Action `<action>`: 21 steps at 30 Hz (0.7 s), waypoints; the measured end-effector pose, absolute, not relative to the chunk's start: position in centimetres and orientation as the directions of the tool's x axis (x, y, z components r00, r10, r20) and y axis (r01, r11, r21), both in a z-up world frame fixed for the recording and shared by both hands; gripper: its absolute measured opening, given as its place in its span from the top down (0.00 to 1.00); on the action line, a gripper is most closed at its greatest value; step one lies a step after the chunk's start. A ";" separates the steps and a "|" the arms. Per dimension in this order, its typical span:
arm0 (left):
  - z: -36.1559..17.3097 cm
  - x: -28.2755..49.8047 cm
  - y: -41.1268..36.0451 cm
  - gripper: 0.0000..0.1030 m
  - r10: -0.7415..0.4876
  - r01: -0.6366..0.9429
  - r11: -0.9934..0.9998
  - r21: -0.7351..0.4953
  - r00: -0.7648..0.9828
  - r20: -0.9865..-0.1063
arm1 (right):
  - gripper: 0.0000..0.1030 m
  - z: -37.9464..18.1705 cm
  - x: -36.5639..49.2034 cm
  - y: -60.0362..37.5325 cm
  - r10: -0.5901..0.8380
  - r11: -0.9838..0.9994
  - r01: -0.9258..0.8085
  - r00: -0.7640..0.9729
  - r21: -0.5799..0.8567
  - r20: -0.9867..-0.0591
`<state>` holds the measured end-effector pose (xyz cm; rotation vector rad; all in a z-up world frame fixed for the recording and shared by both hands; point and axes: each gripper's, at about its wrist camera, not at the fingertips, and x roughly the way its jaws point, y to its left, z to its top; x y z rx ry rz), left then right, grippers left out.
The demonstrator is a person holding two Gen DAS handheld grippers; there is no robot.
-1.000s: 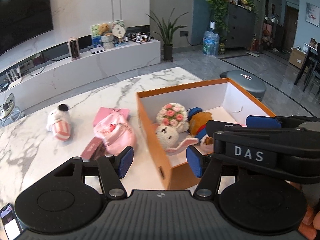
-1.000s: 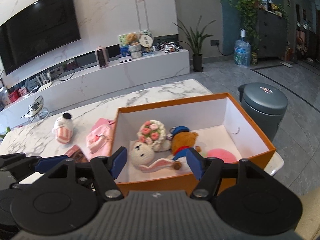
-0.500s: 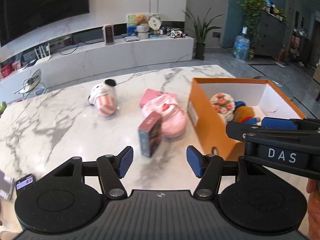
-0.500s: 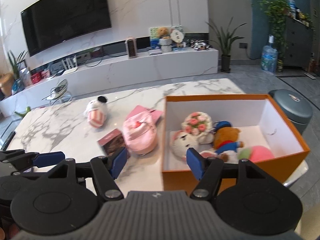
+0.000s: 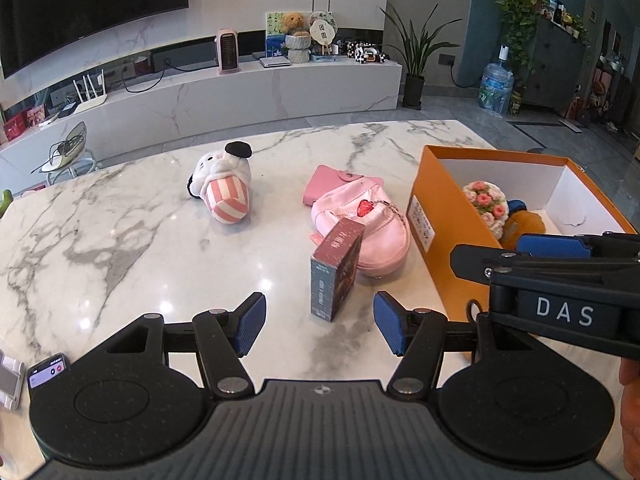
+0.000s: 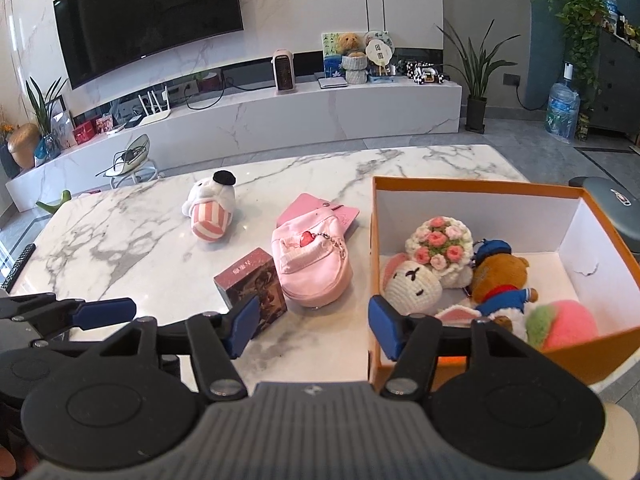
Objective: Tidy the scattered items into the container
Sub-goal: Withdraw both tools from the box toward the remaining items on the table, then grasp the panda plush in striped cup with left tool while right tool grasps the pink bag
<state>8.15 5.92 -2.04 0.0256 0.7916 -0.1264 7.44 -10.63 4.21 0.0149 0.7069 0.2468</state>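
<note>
Left wrist view is showing the left claw [image 5: 319,326] hanging over the marble desk [image 5: 120,240] with its blue pads standing apart and gripping nothing; the small dark card box [image 5: 336,268] is standing upright on the desk just beyond the gap. A pink pouch [image 5: 368,228] is lying right behind that box, touching it or nearly so, with a pink wallet [image 5: 328,186] partly under its far edge. A striped plush toy [image 5: 224,190] is lying on its side well apart to the left. The orange box [image 5: 444,248] is sitting at the right, beside the pouch.

Right wrist view is showing the right claw [image 6: 310,328] with its jaws closing on empty air, nothing between the pads; its right pad is hanging over the near corner of the orange box. Inside the box are lying a white bunny plush [image 6: 412,286], a crocheted flower bouquet [image 6: 440,246], a brown bear in blue [image 6: 500,276] and a pink-and-green plush [image 6: 564,324].
</note>
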 end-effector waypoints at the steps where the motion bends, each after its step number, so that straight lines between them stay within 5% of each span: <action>1: -2.1 8.5 6.0 0.32 -0.104 0.123 0.992 -0.025 0.694 -0.712 | 0.38 4.1 7.9 -10.5 0.231 0.970 -0.221 0.730 0.097 -0.643; 21: -1.9 18.9 10.1 0.32 -0.060 0.059 0.998 -0.028 0.658 -0.751 | 0.41 3.5 20.8 -6.2 0.278 0.955 -0.263 0.618 0.140 -0.735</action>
